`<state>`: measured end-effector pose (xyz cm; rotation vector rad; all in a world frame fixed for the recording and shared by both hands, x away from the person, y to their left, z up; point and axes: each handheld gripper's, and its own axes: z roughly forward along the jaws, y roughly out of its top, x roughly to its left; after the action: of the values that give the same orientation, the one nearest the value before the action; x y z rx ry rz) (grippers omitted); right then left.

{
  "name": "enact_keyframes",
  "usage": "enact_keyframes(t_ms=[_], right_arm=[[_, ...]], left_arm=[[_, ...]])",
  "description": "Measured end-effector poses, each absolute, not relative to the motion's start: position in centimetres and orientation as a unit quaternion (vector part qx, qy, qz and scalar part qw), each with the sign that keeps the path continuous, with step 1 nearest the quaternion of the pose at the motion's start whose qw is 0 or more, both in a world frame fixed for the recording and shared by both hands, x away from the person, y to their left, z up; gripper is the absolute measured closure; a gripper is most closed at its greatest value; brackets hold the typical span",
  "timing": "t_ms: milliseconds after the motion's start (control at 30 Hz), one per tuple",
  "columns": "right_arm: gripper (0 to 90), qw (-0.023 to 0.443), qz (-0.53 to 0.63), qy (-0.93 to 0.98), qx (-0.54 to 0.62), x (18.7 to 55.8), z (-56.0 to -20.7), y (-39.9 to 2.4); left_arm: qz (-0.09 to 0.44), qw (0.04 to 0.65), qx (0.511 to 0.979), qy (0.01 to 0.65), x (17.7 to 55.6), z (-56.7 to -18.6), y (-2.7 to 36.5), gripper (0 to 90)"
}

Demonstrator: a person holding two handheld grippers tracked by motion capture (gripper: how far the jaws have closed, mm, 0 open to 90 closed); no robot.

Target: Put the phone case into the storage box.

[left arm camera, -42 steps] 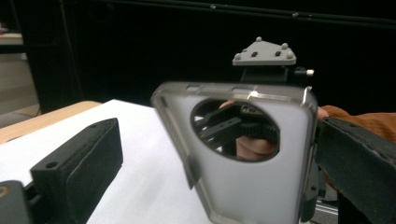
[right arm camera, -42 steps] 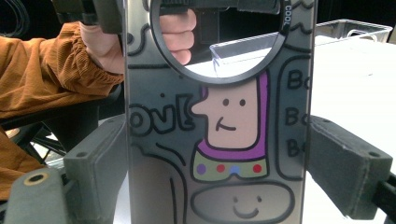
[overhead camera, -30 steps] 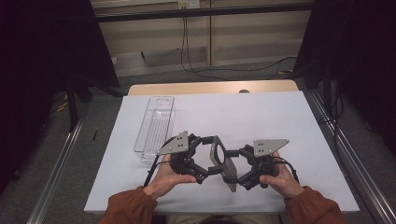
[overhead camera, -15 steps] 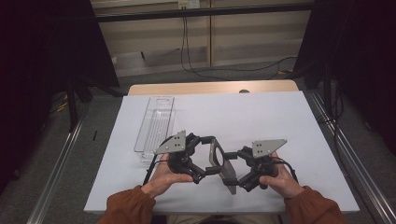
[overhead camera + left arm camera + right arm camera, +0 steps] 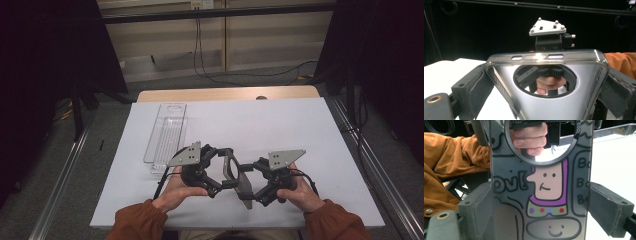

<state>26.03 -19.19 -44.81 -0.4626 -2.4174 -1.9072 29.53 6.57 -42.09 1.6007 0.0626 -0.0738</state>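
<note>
Both grippers clamp one phone case: left gripper has its jaws closed on the case's sides, right gripper likewise on its long edges. Case hangs between the two grippers above the table; clear tray lies well beyond the left gripper.

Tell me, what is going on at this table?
A person holds a phone case up between two devices, above the white table. The left hand-held gripper clamps one end, the right hand-held gripper the other. Its printed side, with a cartoon figure, faces the right one. A clear plastic package lies flat, farther back on the left.
</note>
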Motion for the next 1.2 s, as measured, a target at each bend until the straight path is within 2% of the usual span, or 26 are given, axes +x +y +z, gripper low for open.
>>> enact_keyframes(t_ms=[400,767,1067,1200], right_arm=[[11.5,-0.017,-0.592,-0.793,-0.143,26.22,-44.86,-19.24],[11.2,-0.026,-0.577,-0.802,-0.156,26.41,-45.13,-19.14],[8.8,-0.04,-0.575,-0.799,-0.169,26.37,-45.0,-19.33],[3.1,-0.064,-0.581,-0.789,-0.188,26.38,-44.91,-19.74]], left_arm=[[-0.015,0.683,0.73,0.025,29.52,-42.28,6.49,9.8],[-0.001,0.682,0.73,0.044,29.8,-42.23,6.68,10.7],[0.008,0.674,0.737,0.053,30.0,-42.27,6.83,11.2],[0.011,0.674,0.736,0.061,30.16,-42.2,7.13,11.2]])
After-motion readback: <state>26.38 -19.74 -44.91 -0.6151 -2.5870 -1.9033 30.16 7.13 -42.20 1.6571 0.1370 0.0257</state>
